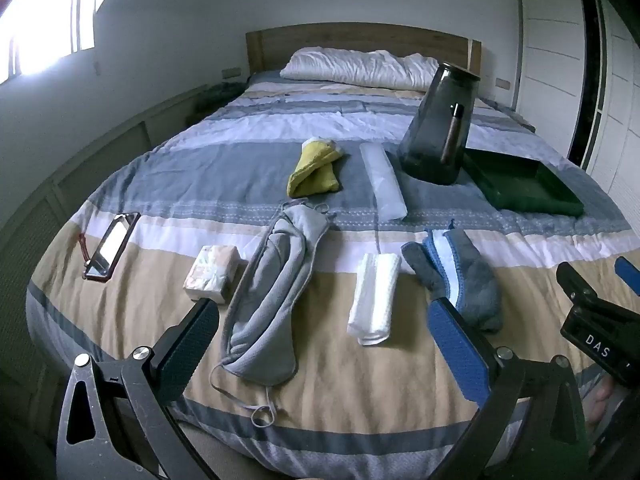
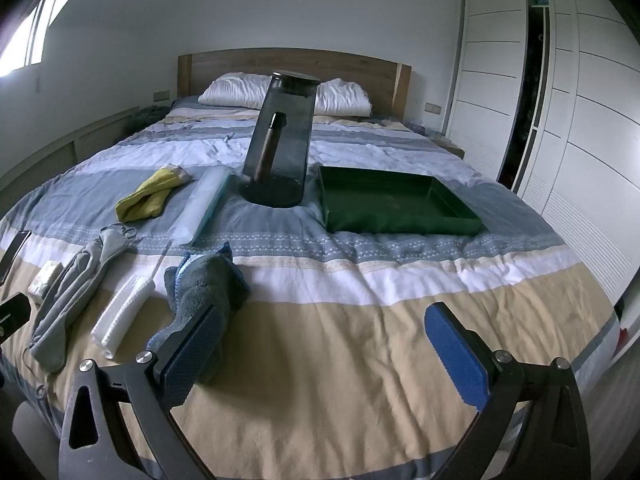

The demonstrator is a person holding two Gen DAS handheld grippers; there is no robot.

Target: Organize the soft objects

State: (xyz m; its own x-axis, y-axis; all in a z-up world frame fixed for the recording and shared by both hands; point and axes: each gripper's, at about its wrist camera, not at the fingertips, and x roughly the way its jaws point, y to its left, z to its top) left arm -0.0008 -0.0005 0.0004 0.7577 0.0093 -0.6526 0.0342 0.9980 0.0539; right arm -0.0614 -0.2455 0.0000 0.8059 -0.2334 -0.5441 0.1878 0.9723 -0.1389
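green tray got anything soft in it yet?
No. In the right wrist view the green tray holds no cloth; the yellow cloth and blue-grey towel lie on the bedspread.

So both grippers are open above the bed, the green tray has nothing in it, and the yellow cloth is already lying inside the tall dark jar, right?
Not quite. The yellow cloth lies on the bedspread, to the left of the tall dark jar, not inside it; the left wrist view shows this. The rest holds: the left gripper and right gripper have their jaws open, and the green tray holds nothing.
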